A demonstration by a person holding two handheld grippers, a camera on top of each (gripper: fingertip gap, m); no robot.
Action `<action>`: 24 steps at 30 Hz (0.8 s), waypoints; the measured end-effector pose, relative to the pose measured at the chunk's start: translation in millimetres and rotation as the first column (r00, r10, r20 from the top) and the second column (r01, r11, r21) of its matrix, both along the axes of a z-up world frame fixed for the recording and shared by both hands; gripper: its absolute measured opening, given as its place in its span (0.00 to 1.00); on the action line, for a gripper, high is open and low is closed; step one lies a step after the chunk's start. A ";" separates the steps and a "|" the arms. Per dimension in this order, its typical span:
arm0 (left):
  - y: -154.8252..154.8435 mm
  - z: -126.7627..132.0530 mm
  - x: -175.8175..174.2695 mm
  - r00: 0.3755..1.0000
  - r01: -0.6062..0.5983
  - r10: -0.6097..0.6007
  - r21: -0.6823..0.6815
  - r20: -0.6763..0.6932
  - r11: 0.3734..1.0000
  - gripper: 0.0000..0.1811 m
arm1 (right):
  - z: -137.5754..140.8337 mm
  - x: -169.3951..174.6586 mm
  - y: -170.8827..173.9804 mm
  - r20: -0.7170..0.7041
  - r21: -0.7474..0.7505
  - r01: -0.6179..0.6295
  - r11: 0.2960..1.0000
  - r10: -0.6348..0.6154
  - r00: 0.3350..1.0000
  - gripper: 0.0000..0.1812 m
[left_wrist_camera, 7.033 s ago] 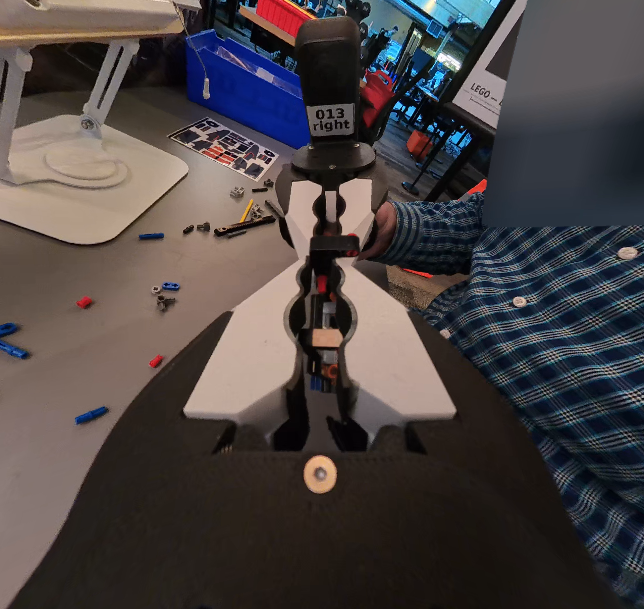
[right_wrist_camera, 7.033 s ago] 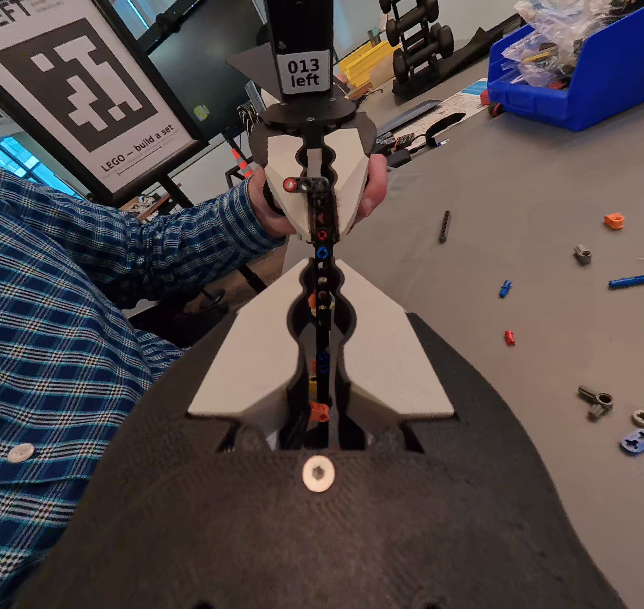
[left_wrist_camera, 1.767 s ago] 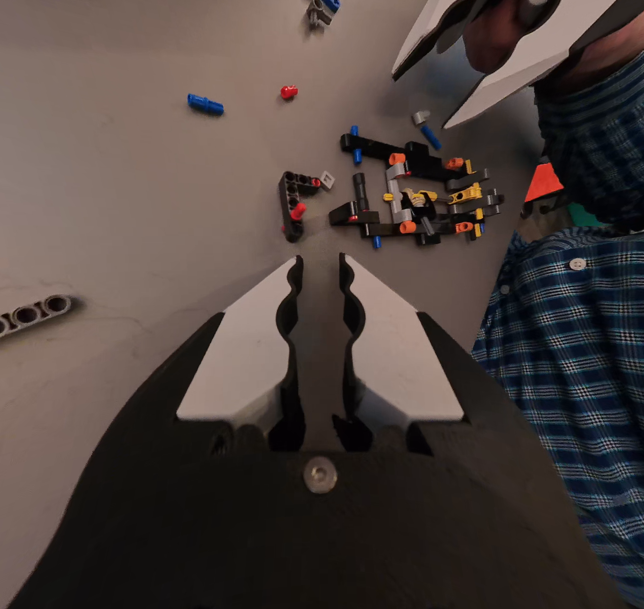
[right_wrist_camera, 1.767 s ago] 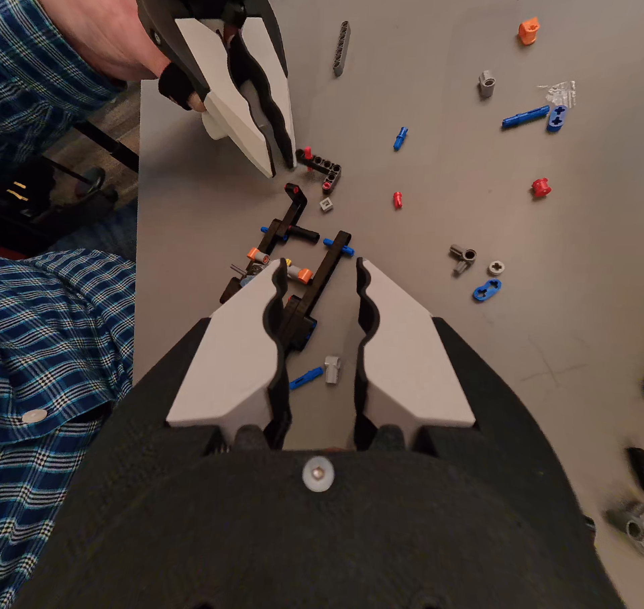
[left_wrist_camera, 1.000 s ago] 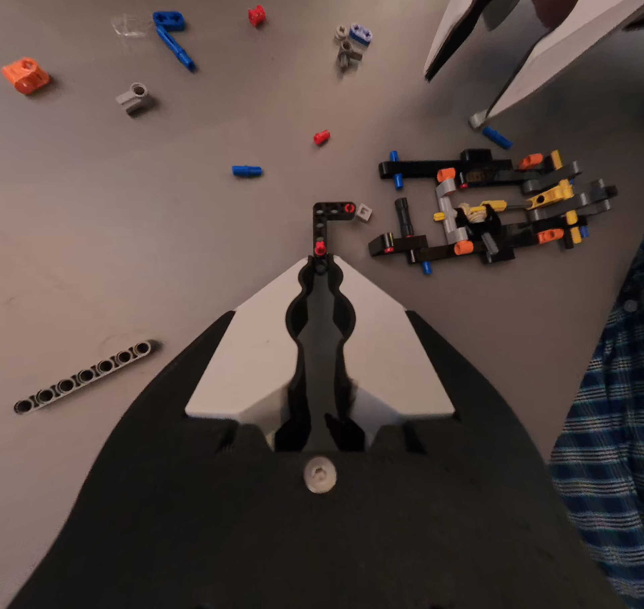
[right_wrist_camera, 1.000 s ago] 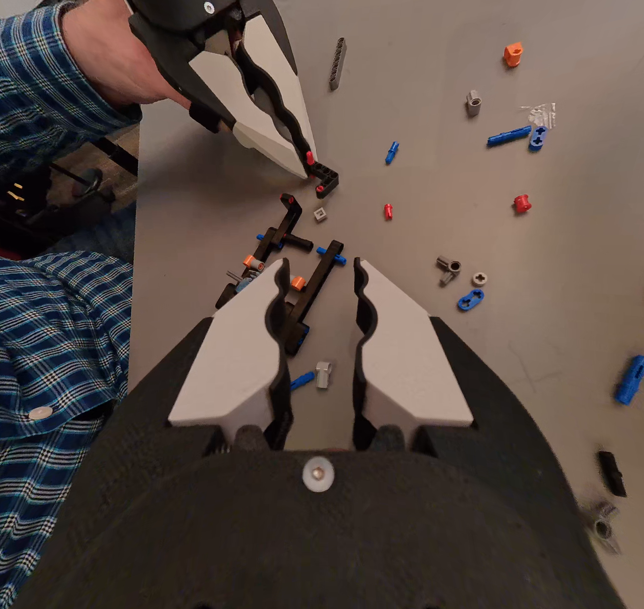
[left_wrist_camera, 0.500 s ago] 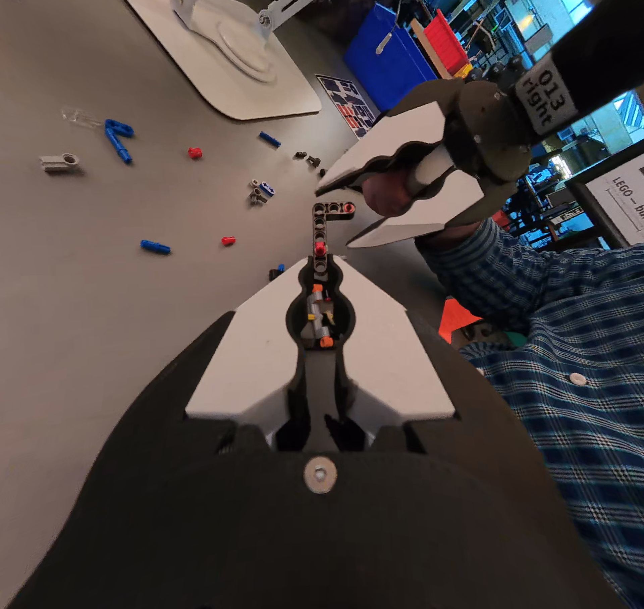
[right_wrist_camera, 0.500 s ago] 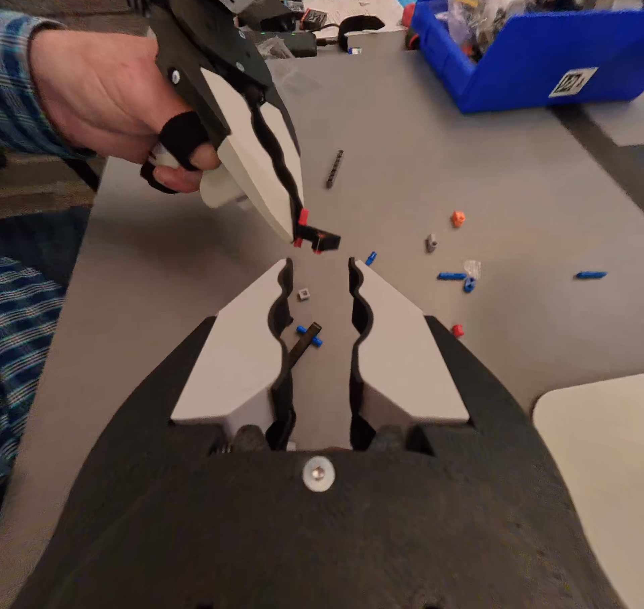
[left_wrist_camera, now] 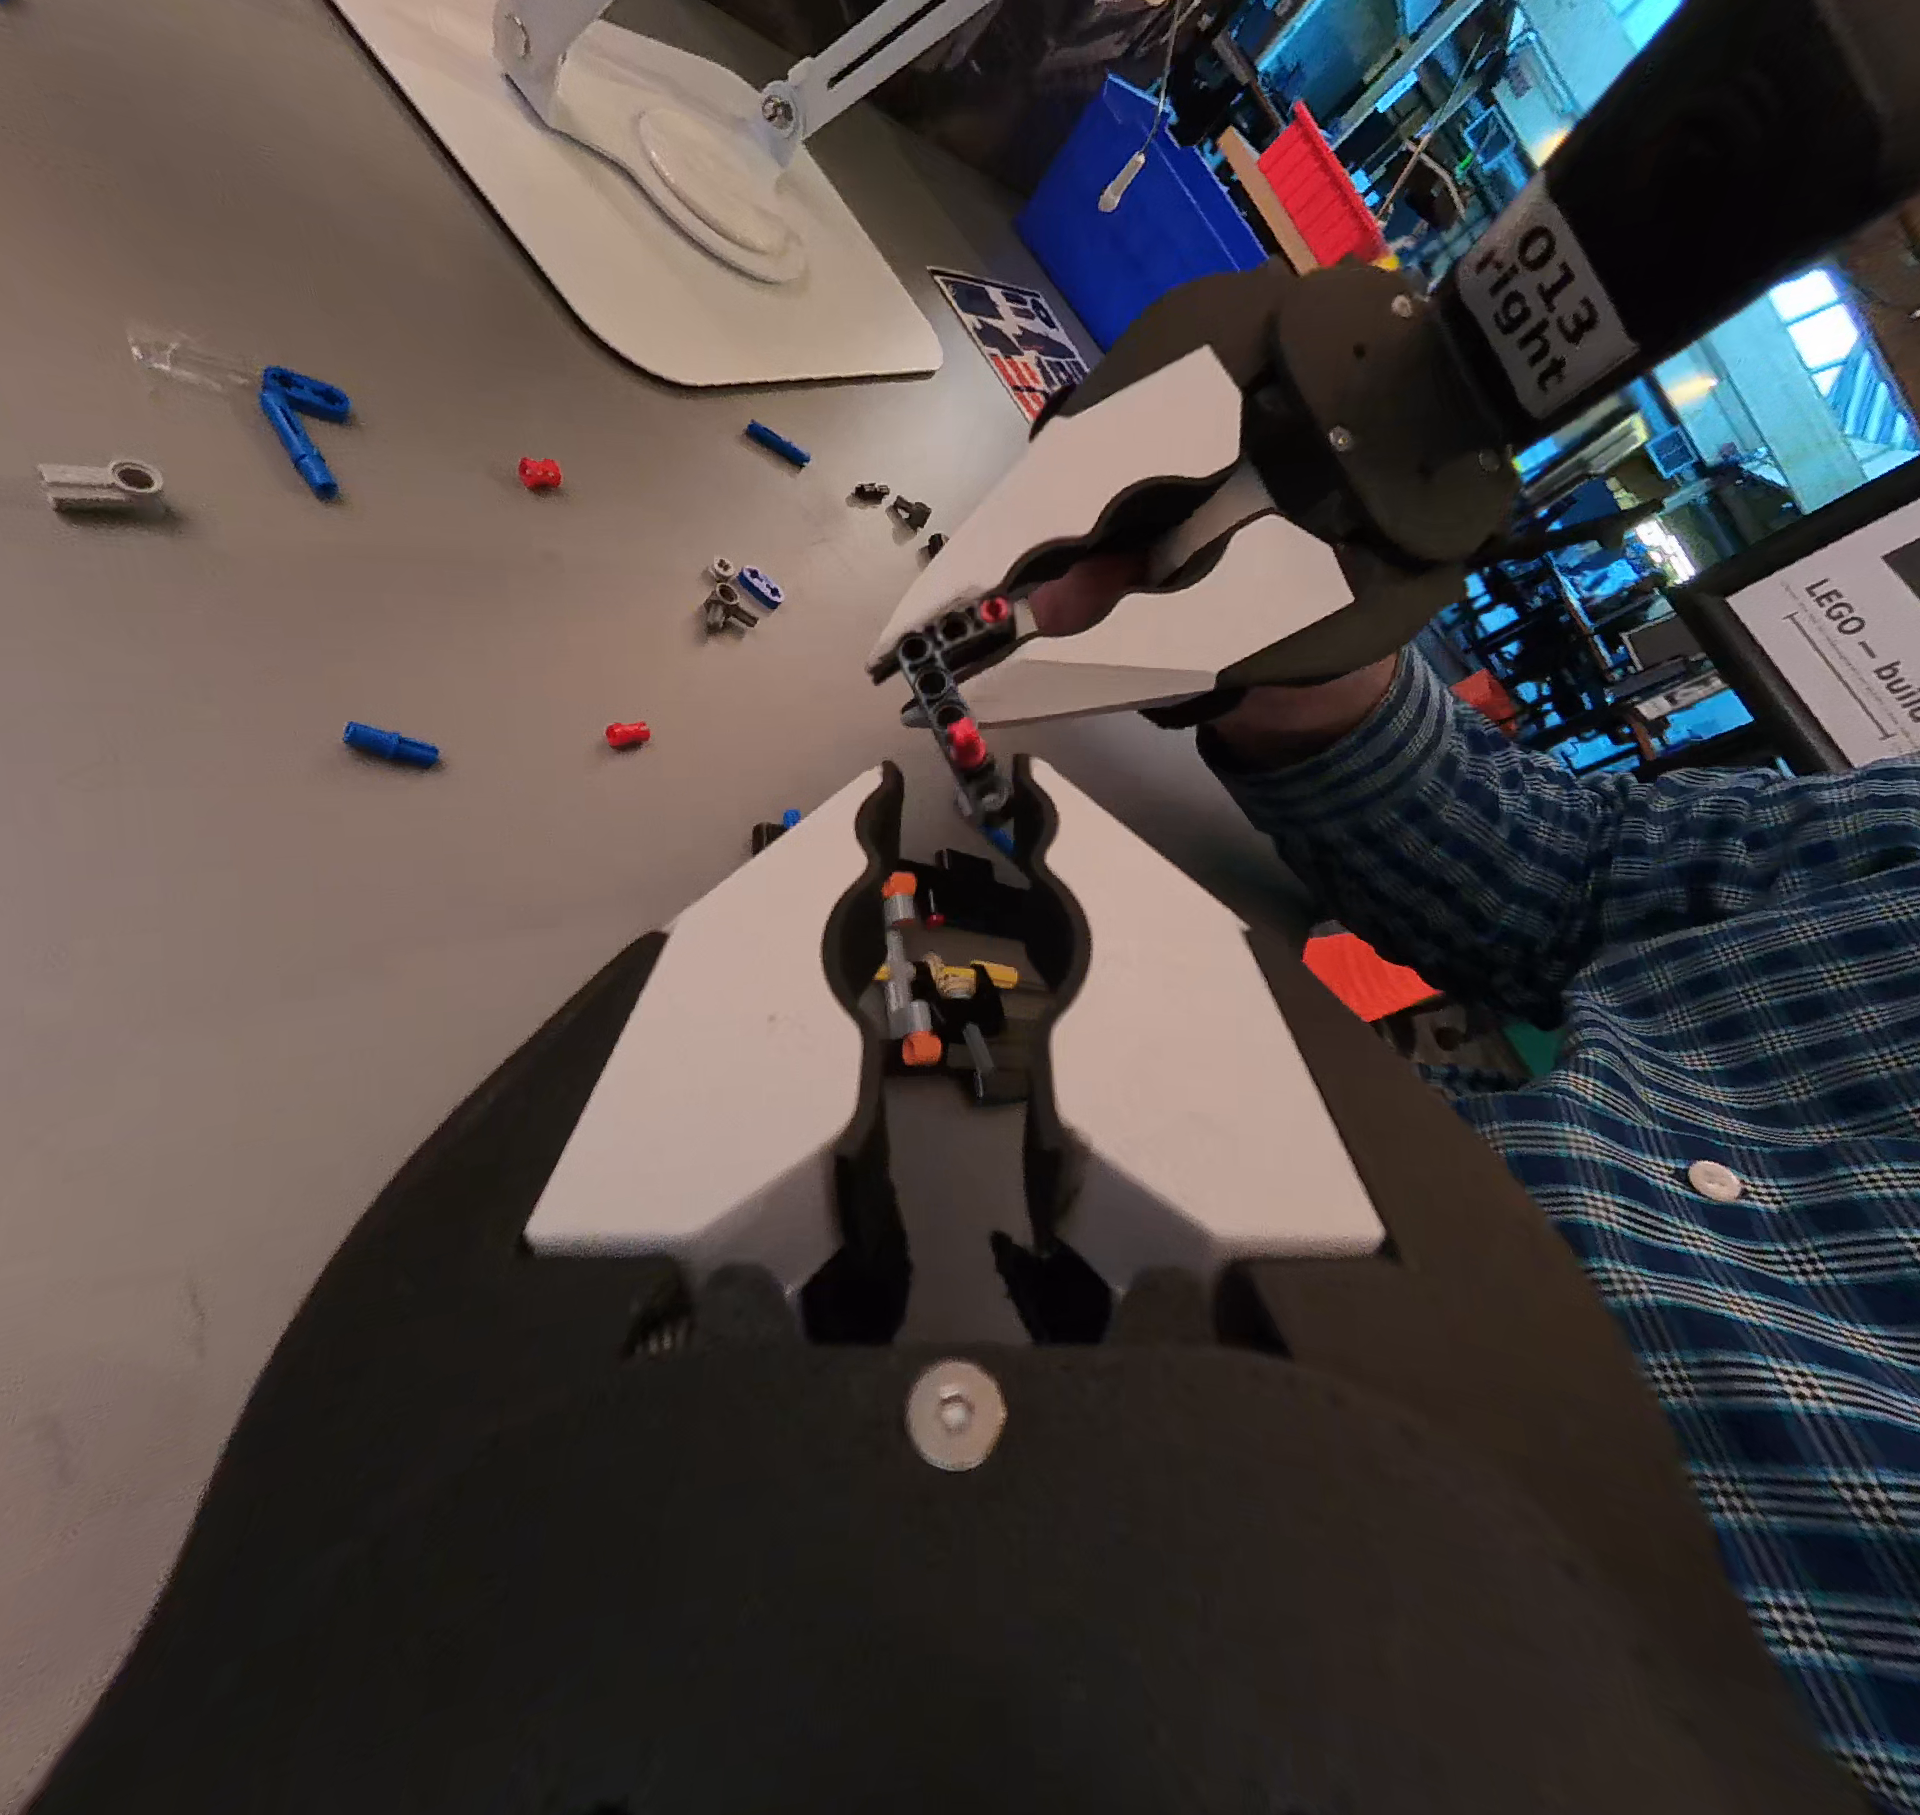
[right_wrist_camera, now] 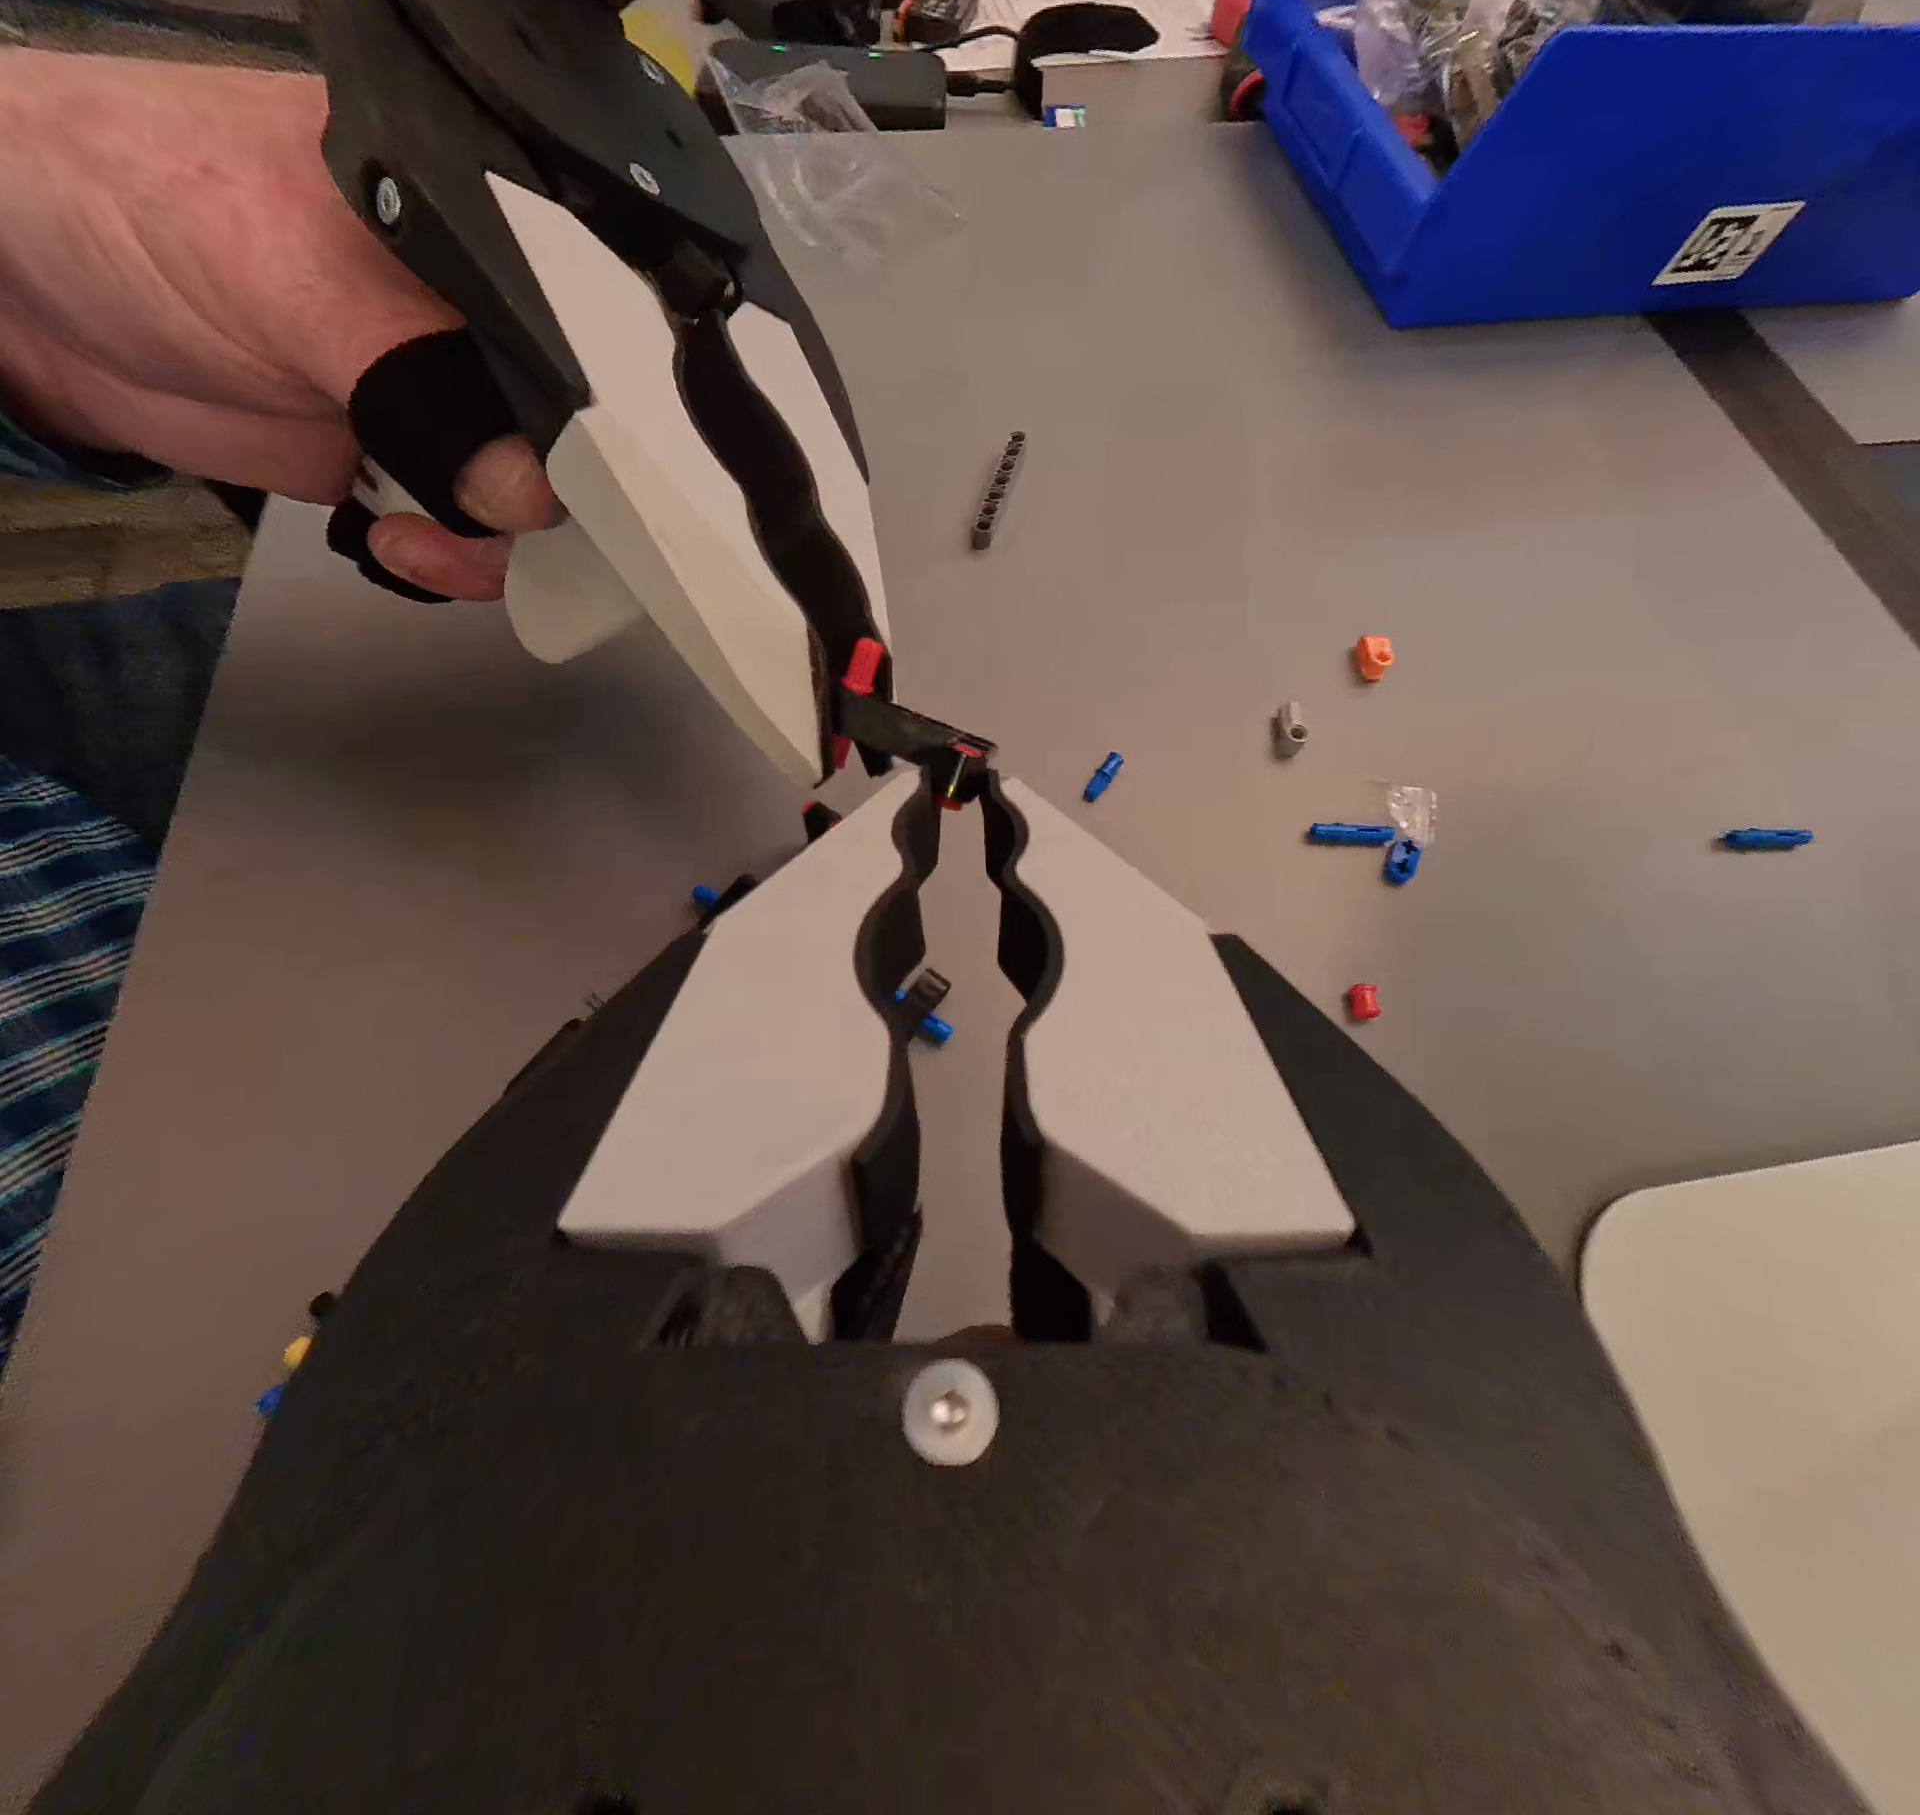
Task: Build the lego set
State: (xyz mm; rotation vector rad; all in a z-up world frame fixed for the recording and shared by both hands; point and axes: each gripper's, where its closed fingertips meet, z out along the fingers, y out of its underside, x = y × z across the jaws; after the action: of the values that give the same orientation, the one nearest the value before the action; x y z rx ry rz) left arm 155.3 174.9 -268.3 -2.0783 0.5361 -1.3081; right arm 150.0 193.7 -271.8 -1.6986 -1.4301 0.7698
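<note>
A black L-shaped beam (left_wrist_camera: 935,674) with red pins is held in the air between the two grippers. My right gripper (right_wrist_camera: 953,791) is shut on its short arm; it also shows in the left wrist view (left_wrist_camera: 899,685). My left gripper (left_wrist_camera: 956,778) has its jaws a little apart, and the beam's long end rests against the right finger. In the right wrist view the left gripper (right_wrist_camera: 831,757) comes in from the upper left. The partly built black frame (left_wrist_camera: 935,976) with orange and yellow parts lies on the table below, seen through the left jaws.
Loose pieces lie scattered on the grey table: blue pins (left_wrist_camera: 390,742), a red bush (left_wrist_camera: 627,732), a long grey beam (right_wrist_camera: 997,490), an orange piece (right_wrist_camera: 1372,657). A white stand base (left_wrist_camera: 665,207) and a blue bin (right_wrist_camera: 1610,186) stand at the back. A checked sleeve (left_wrist_camera: 1558,882) is at the right. My left and right fingertips are right by each other.
The frame was put down on the table. My left gripper picked the L-shaped beam up. In the last half second my right gripper closed on its short arm and my left jaws parted.
</note>
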 end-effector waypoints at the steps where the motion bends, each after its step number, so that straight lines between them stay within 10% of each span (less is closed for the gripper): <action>1: -1.1 -2.2 -2.8 1.000 -0.009 0.009 -0.003 -0.022 1.000 0.11 | -1.8 0.7 0.1 0.002 -0.014 -0.006 1.000 0.006 1.000 0.02; 12: -17.8 -64.9 -28.5 0.903 -0.006 0.039 0.079 -0.428 0.997 0.16 | -42.7 21.1 4.7 0.176 -0.126 -0.113 0.986 0.134 0.975 0.02; 24: -1.8 -74.7 -35.3 0.820 0.177 -0.082 0.114 -0.566 0.978 0.04 | -60.2 32.8 13.7 0.243 -0.143 -0.125 0.982 0.157 0.957 0.02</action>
State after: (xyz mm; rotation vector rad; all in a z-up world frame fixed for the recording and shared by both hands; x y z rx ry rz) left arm 120.0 173.2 -343.0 -2.3059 1.0185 -0.6632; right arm 182.8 207.4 -332.1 -1.8595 -1.7257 0.7538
